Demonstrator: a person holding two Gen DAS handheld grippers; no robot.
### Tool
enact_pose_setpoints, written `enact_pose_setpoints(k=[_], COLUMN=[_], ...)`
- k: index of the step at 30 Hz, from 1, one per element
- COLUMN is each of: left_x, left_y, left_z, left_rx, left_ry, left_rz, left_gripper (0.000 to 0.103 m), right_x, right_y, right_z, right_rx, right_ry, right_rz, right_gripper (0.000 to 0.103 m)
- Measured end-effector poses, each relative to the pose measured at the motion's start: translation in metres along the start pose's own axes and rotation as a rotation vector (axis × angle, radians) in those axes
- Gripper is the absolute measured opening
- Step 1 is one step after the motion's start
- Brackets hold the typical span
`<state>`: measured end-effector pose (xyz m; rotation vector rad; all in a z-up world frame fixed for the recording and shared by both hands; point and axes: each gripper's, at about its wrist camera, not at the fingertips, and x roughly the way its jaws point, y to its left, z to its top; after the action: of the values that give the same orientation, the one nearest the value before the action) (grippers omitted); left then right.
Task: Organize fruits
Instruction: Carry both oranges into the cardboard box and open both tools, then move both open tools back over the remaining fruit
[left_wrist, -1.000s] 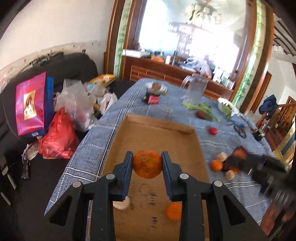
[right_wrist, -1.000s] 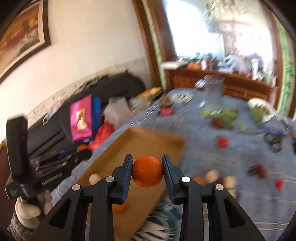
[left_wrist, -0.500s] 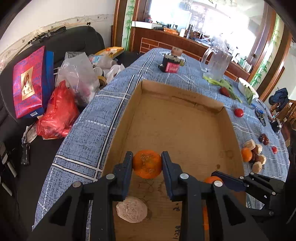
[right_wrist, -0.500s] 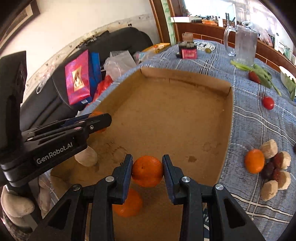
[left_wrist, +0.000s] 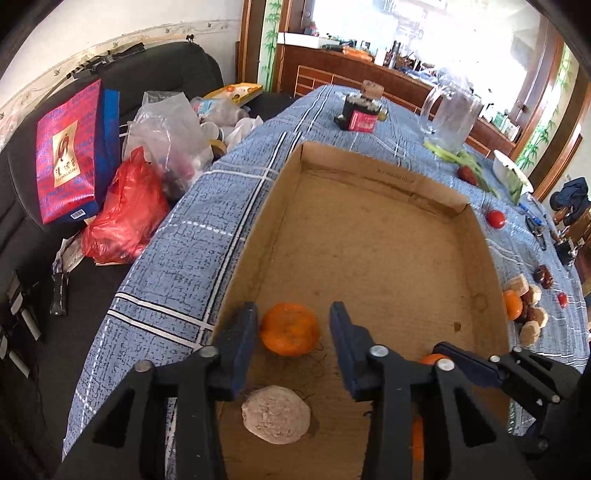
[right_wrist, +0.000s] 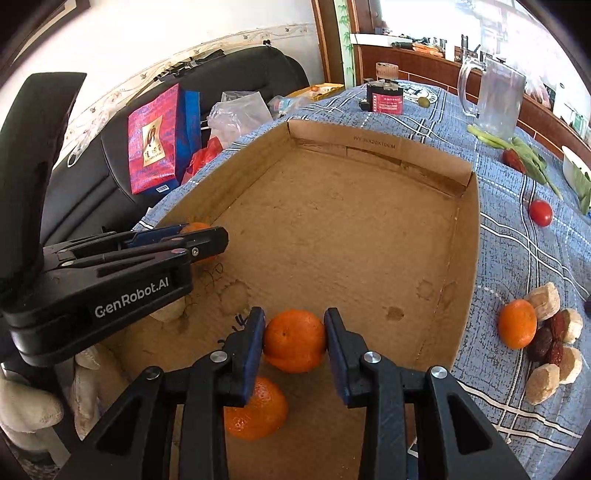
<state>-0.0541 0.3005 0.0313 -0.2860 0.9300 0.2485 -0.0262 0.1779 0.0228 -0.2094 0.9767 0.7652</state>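
A shallow cardboard box (left_wrist: 380, 173) (right_wrist: 376, 147) lies on the blue checked tablecloth. My left gripper (left_wrist: 292, 308) is low over the box's near left corner with its jaws opening. An orange (left_wrist: 290, 328) rests on the box floor between the pads, with a gap at the right pad. A beige round fruit (left_wrist: 276, 413) lies just in front of it. My right gripper (right_wrist: 294, 314) is shut on a second orange (right_wrist: 294, 339) just above the floor, over a third orange (right_wrist: 255, 410). The left gripper (right_wrist: 201, 234) shows at the left of the right wrist view.
On the cloth right of the box lie an orange (right_wrist: 517, 323), beige fruit pieces (right_wrist: 543, 382) and dark red dates. Farther back are a tomato (right_wrist: 540, 213), a glass jug (right_wrist: 495, 99), greens and a black jar (right_wrist: 386, 96). A sofa with bags (left_wrist: 70, 151) stands left of the table.
Both grippers have come down into the box with their oranges. The left jaws have spread and its orange now sits on the floor. The right grip is unchanged.
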Motion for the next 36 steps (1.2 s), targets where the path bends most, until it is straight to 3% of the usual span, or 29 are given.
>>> enact_pose_setpoints(k=[2,4,6,21,28,31,34,36], left_x=[-0.008,-0.019,-0.029,-0.122,-0.166,-0.192,-0.219,-0.233], left_y=[-0.002,-0.005,-0.006,-0.025,-0.052,-0.067,-0.085,-0.098], left_z=[0.0,0.0,0.0,-0.022,-0.038,-0.041,-0.042,-0.042], left_rx=[0.007,0.017,0.021,0.06,0.1,0.102,0.119,0.135], left_ry=[-0.023,-0.053,-0.078,-0.281,-0.377,-0.445,-0.541,-0.598], left_rz=[0.012,0.027,0.037,0.086,0.066,0.041,0.021,-0.005], left_gripper=[0.05,0.055,0.058,0.064,0.068,0.079,0.085,0.091], right_x=[-0.002,-0.005,-0.011,-0.075,-0.126,-0.163,-0.22,-0.266], right_y=[0.002,0.004,0.005,0.004,-0.015,-0.037,-0.07,-0.096], right_z=[-0.001,-0.002,-0.002,-0.019,-0.038,-0.047,-0.051,-0.05], right_rx=[-0.014,-0.021,-0.027,-0.037,0.032,0.091,0.158,0.201], right_ry=[-0.005,-0.021,-0.043,-0.173,-0.303,-0.392,-0.528,-0.635], right_rz=[-0.002,-0.011,-0.013,-0.046,-0.094,-0.179,-0.327,-0.446], right_gripper=[0.04,0.052,0.056,0.056,0.056,0.056,0.056,0.064])
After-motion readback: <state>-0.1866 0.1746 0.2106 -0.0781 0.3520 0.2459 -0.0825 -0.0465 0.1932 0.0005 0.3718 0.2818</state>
